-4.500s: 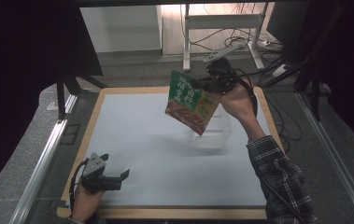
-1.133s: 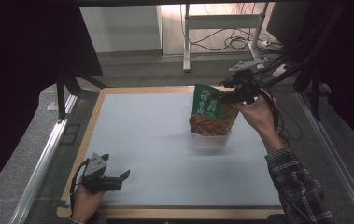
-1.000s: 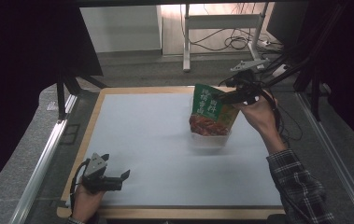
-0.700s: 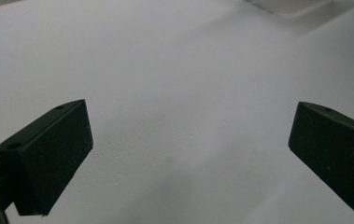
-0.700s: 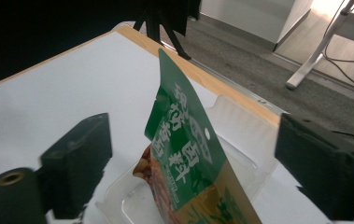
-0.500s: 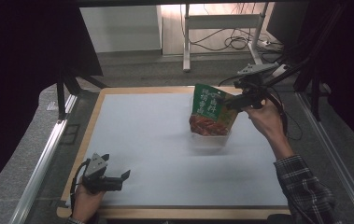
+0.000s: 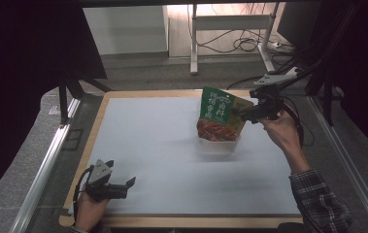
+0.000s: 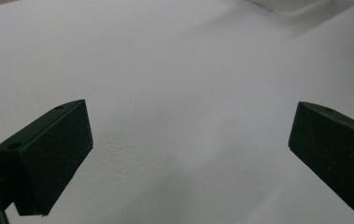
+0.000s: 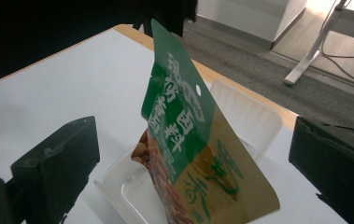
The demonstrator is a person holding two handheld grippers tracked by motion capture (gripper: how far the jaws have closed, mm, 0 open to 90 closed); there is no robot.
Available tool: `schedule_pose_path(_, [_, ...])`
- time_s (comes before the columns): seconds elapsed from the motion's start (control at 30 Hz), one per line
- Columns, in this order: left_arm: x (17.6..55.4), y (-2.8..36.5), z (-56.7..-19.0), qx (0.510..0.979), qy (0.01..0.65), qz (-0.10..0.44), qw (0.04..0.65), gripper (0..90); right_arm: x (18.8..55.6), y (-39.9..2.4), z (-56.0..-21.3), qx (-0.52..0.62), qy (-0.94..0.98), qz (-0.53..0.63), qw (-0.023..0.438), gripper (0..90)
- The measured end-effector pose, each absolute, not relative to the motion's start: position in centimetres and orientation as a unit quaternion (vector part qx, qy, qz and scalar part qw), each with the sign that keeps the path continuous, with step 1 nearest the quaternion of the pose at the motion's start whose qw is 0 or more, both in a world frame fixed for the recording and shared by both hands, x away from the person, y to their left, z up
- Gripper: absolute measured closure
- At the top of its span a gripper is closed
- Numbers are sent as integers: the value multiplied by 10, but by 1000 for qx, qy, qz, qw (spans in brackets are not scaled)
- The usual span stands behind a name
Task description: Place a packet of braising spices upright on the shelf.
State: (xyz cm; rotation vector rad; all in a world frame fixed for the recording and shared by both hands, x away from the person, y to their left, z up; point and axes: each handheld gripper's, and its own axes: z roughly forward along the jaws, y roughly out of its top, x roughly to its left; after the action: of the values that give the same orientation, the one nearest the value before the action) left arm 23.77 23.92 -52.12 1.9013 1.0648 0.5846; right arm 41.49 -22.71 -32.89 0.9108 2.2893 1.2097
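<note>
Now the pouch [image 7: 219,114] stands upright in a tray [image 7: 219,145] on the far right part of the table [image 7: 147,145]. It is a flat, glossy bag with a green top band bearing white letters, and below it a picture of reddish-brown nuts; in the right gripper view its back [image 9: 221,186] looks tan with green print, and a small round hole sits near the pointed top edge. The tray is thin, whitish, half-clear plastic with rounded corners and a raised wall [image 9: 247,116] behind the pouch.

The right gripper [image 7: 242,112] is just beside the upper right edge of the pouch. Its jaws have just been opening and now stand wide apart; the pouch is between them, but the matte black pads [image 9: 58,161] do not press on it.

The left gripper [image 7: 123,187] rests low at the near left corner of the table, well apart from the pouch. Its blocky black jaws are spread wide with nothing between them, over the smooth, pale, slightly grainy sheet [image 8: 174,93]. A light wooden frame [image 7: 94,126] runs around this sheet.
</note>
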Motion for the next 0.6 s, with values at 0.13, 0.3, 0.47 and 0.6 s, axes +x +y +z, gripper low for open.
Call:
schedule_pose_path(0.13, [238,239,-521,761,426,234,428,0,410,-231,-333,324,817,434,196,15])
schedule_pose_path(0.3, [237,239,-521,763,426,233,427,0,403,-235,-337,322,818,434,198,12])
schedule_pose_path(0.47, [237,239,-521,763,426,232,427,0,398,-239,-343,324,817,435,196,11])
schedule_pose_path(0.6, [237,239,-521,763,426,233,427,0,393,-242,-346,323,818,433,198,10])
